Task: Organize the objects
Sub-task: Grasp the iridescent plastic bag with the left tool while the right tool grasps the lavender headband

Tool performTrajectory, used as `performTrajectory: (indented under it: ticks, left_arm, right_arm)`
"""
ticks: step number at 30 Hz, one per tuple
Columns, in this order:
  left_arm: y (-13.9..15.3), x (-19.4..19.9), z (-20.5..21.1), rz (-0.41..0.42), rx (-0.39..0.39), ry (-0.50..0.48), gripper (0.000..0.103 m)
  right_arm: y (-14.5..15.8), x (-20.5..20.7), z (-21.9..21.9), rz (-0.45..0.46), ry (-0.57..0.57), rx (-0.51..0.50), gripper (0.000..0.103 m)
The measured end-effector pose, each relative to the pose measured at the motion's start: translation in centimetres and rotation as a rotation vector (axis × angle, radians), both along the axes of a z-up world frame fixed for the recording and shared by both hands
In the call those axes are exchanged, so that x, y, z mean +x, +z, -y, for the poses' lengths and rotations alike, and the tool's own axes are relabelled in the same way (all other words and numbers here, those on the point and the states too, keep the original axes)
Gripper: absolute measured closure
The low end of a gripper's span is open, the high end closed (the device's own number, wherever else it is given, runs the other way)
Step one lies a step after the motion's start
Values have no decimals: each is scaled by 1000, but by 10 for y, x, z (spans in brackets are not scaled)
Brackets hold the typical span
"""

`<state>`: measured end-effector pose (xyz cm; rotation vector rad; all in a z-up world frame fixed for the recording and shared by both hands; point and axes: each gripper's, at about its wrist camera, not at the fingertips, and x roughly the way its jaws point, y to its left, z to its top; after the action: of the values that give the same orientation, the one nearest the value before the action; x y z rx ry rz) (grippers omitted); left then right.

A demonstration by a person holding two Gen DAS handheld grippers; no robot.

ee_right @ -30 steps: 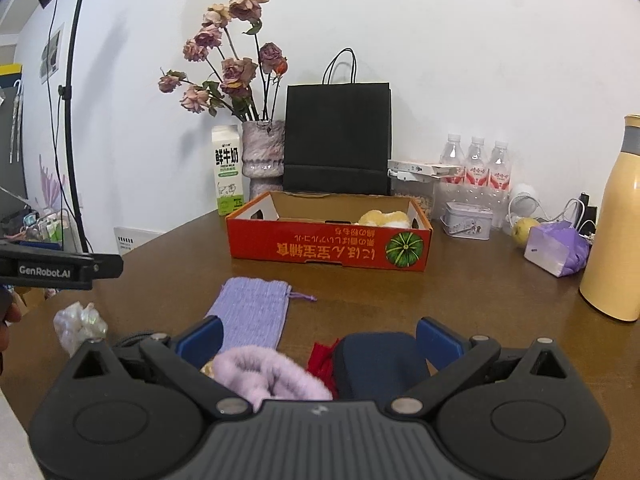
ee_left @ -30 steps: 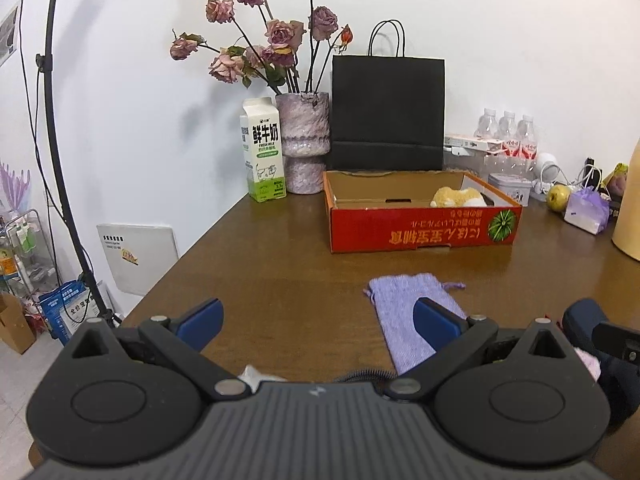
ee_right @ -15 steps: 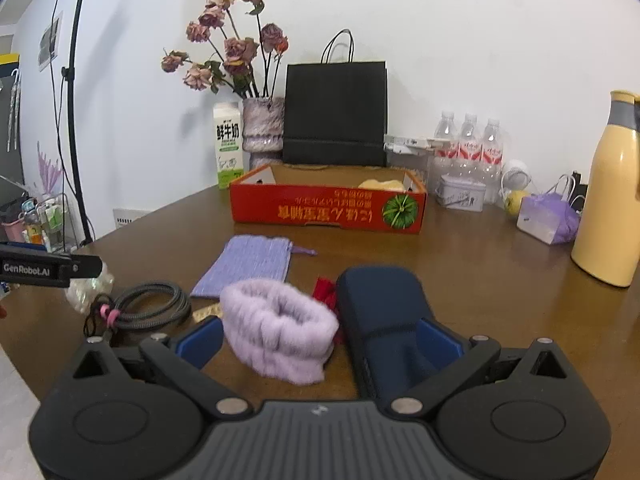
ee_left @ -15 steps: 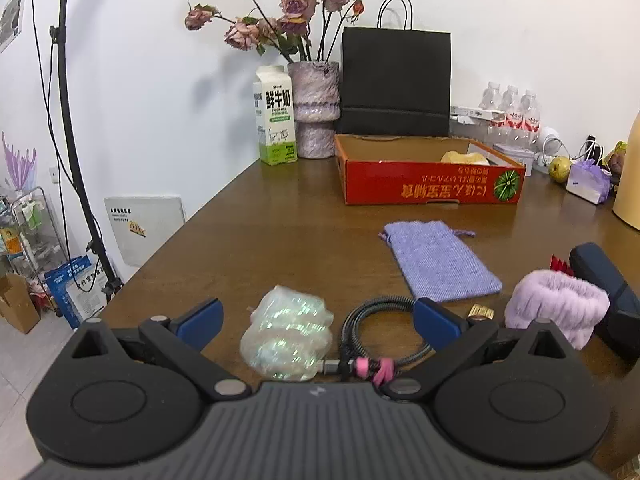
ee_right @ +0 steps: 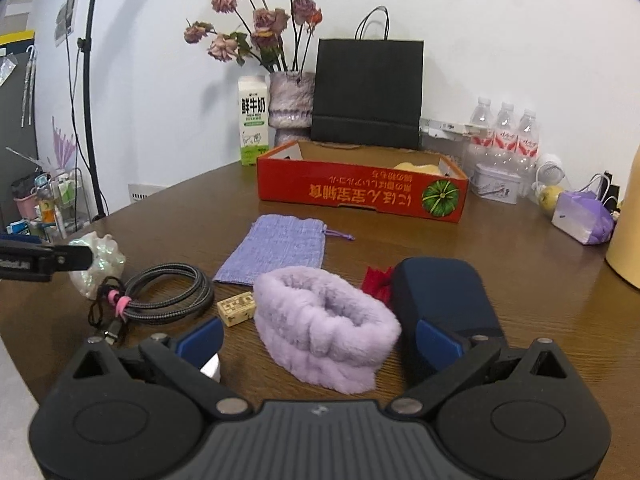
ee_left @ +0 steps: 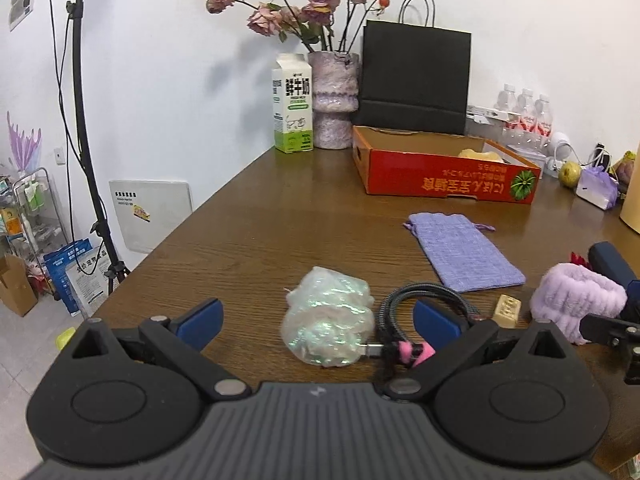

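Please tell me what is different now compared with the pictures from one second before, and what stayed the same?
Both grippers pulled back and tilted down: the left gripper now frames the iridescent bundle and coiled cable, and the right gripper frames the fluffy purple band beside the navy case. Both are open; nothing was grasped or released. The purple pouch and red box lie as before.

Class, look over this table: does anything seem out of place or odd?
The red cardboard box sits with its printed text upside down toward the cameras. Loose items lie unsorted in front: a coiled cable, fluffy purple band and purple pouch.
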<state>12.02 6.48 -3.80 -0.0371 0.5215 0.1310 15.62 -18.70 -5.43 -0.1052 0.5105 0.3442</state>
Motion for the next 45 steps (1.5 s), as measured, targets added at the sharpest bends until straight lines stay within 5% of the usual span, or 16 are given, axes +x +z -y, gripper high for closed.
performTrajectory:
  ticks: [8,11,13,16,19,26,36,40,45]
  left_arm:
    - [-6,8,-15,-12,-19,16,0]
    - [-7,11,-16,-16,-20,13,0]
    - [-8,13,-17,-18,-18,9,0]
    - [-9,17,-17,-21,-14,2,0]
    - [-8,19,-17,-31,-15,3,0]
    - [-9,25,-20,-78,-16,-36,0]
    - [-18,42,-25,-102,-56,28,1]
    - [-20,42,-25,-111,-55,27,13]
    - [-22,41,-25,-126,-65,25,52]
  right_arm:
    - [-9,21,-13,-11,-23,0,7]
    - [-15,25,-15,-34,-11,-6,20]
    - [-18,26,-13,-46,-3,12,44]
    - [-19,25,-6,-33,-3,58,63]
    - [-19,20,-1,3,-15,84,73]
    - [-17,12,0,73,6,94,75]
    - [-17,10,-1,80,12,97,75]
    - [-17,10,0,82,17,97,74]
    - [-17,10,0,82,17,98,74]
